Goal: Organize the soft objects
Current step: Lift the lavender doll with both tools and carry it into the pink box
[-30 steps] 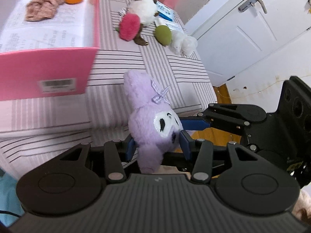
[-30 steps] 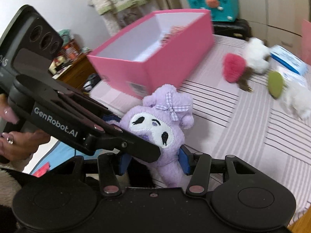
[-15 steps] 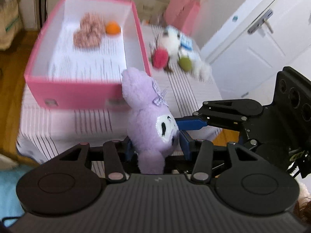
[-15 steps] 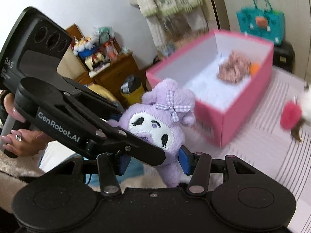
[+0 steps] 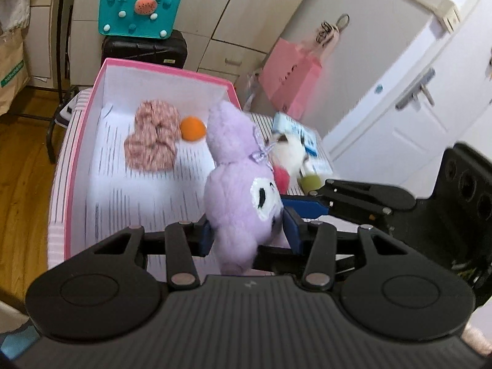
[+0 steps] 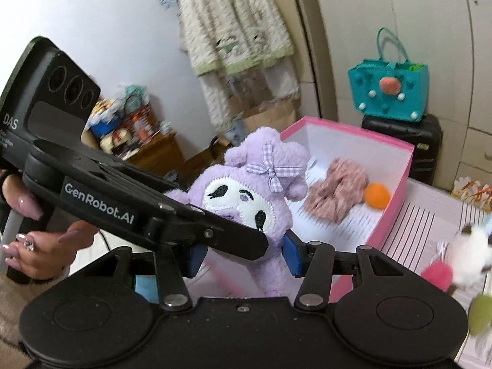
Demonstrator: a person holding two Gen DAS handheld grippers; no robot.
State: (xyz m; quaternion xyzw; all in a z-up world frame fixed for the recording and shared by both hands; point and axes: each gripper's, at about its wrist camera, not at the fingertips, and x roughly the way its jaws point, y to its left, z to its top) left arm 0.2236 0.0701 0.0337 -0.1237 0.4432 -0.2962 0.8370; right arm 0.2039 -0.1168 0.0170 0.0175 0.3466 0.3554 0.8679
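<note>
A purple plush doll (image 5: 243,190) with a checked bow is pinched by both grippers at once and held in the air over the near end of the pink box (image 5: 77,160). My left gripper (image 5: 249,230) is shut on its body. My right gripper (image 6: 243,256) is shut on it from the other side, and its blue finger (image 5: 303,207) shows in the left wrist view. The doll (image 6: 246,196) faces the right wrist camera. Inside the box (image 6: 396,196) lie a pink scrunchie (image 5: 153,135) and an orange ball (image 5: 192,127).
On the striped table (image 6: 430,215) right of the box lie a white plush (image 6: 470,252), a pink pompom (image 6: 436,276), a green pompom (image 6: 479,313) and a blue-white packet (image 5: 304,135). A teal bag (image 5: 140,9) on a black suitcase stands behind. A white door (image 5: 415,98) is at the right.
Both grippers have lifted the purple doll from table height up and over the near end of the pink box; the box interior now shows from above.
</note>
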